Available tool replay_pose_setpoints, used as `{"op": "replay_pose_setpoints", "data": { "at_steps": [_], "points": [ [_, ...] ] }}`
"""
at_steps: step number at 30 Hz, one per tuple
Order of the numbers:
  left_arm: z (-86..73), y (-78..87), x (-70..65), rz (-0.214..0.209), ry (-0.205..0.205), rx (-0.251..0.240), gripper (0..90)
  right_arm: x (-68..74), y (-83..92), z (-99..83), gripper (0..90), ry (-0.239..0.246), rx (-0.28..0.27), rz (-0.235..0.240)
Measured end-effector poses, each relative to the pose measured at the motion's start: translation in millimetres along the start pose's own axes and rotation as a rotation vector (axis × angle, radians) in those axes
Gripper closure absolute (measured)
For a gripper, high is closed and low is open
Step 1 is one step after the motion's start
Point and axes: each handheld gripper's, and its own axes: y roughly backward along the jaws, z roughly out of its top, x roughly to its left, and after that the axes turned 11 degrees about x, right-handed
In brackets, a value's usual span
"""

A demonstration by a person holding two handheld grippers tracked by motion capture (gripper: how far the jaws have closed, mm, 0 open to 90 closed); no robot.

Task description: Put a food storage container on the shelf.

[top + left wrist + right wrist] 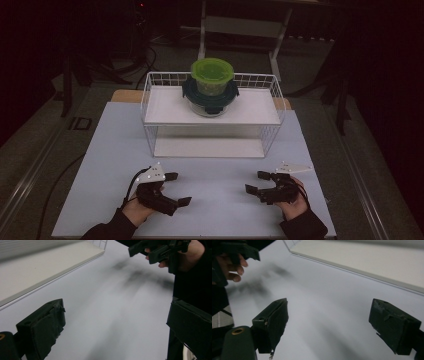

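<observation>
We hold both grippers low over the near half of the white bench [210,200], and neither has taken anything up. Our left gripper [177,189] rests in the left hand [137,207] with its black fingers [42,327] spread wide and nothing between them. Our right gripper [257,181] sits opposite in the right hand [295,202], its fingers [270,322] likewise parted over bare bench. The two point inward, toward each other, well apart.

The things nearest our reach stand farther back: a white wire rack [150,95] with a flat upper shelf and a lower board. On the upper shelf, near its middle and toward the back, sits a round container with a dark teal lid [210,95], and stacked on top of it a smaller round container with a bright green lid [212,72]. The stack looks upright and centred.

We judge this to be the outset: hands staged, work on the stacked containers not yet begun. The next move, as we read it, calls for lifting a gripper clear of the rack's wire rim, bringing it forward and over the shelf, and setting the fingers around the green-lidded container while keeping the lower one from shifting; the second gripper could steady the base.

No brand, label or writing can be read on the containers, rack or grippers; the light is dim.
</observation>
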Motion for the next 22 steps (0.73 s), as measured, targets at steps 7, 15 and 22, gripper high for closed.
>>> {"op": "replay_pose_setpoints", "data": {
  "at_steps": [7, 15, 22],
  "points": [
    [-4.6, 4.2, 3.2, 0.016, 0.011, -0.024, 1.3, -10.4, 7.6, -8.8, 15.4, -0.031, -0.009, -0.035],
    [-6.8, 6.4, 2.6, 0.034, 0.002, -0.018, 1.2, -14.9, 7.2, -10.3, 15.4, -0.044, -0.014, -0.042],
    [-7.1, 8.2, 3.0, 0.025, 0.005, -0.035, 1.3, -15.5, 5.5, -10.8, 15.4, -0.049, -0.008, -0.038]
  ]
}}
